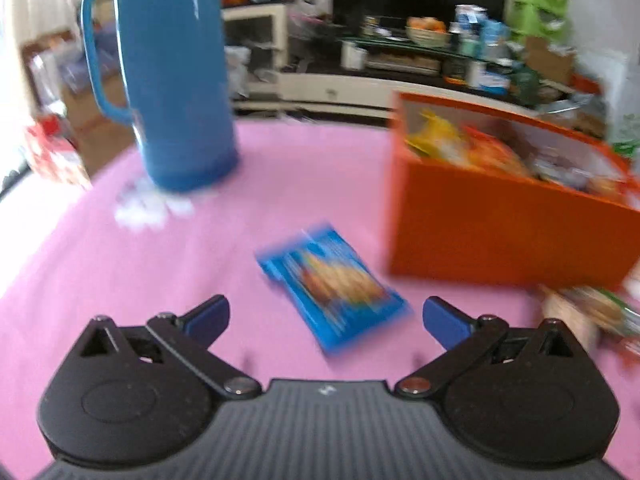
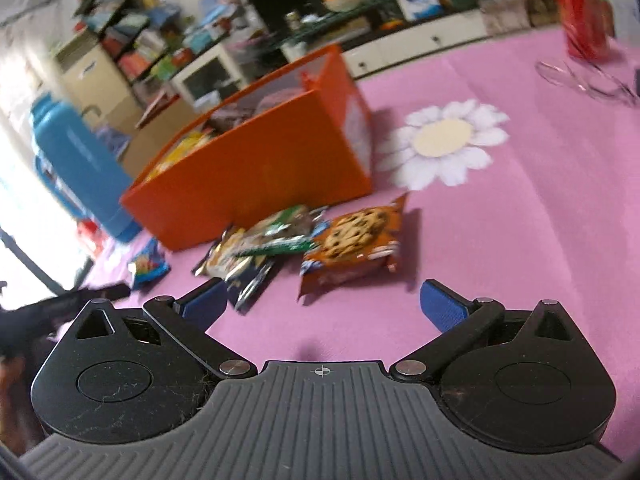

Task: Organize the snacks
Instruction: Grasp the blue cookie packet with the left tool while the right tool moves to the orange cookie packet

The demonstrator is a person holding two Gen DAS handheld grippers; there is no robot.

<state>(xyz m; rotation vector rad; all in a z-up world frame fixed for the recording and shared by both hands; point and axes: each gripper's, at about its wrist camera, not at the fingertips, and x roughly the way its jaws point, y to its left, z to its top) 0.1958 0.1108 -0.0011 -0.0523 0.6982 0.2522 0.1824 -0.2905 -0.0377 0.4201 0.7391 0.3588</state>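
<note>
An orange box [image 1: 500, 232] with several snack packets inside stands on the pink tablecloth; it also shows in the right wrist view [image 2: 256, 176]. A blue snack packet [image 1: 336, 284] lies flat just ahead of my open, empty left gripper [image 1: 326, 316]. In the right wrist view the same blue packet [image 2: 148, 266] lies left of the box. A chocolate-chip cookie packet [image 2: 352, 244] and a green and silver packet pile [image 2: 260, 248] lie in front of the box, just ahead of my open, empty right gripper [image 2: 324, 304].
A tall blue thermos [image 1: 176, 76] stands at the back left, also seen in the right wrist view [image 2: 80, 168]. A red can [image 2: 586, 20] and clear glasses [image 2: 584, 78] sit at the far right. A white flower print [image 2: 444, 140] marks the cloth. Room clutter lies beyond.
</note>
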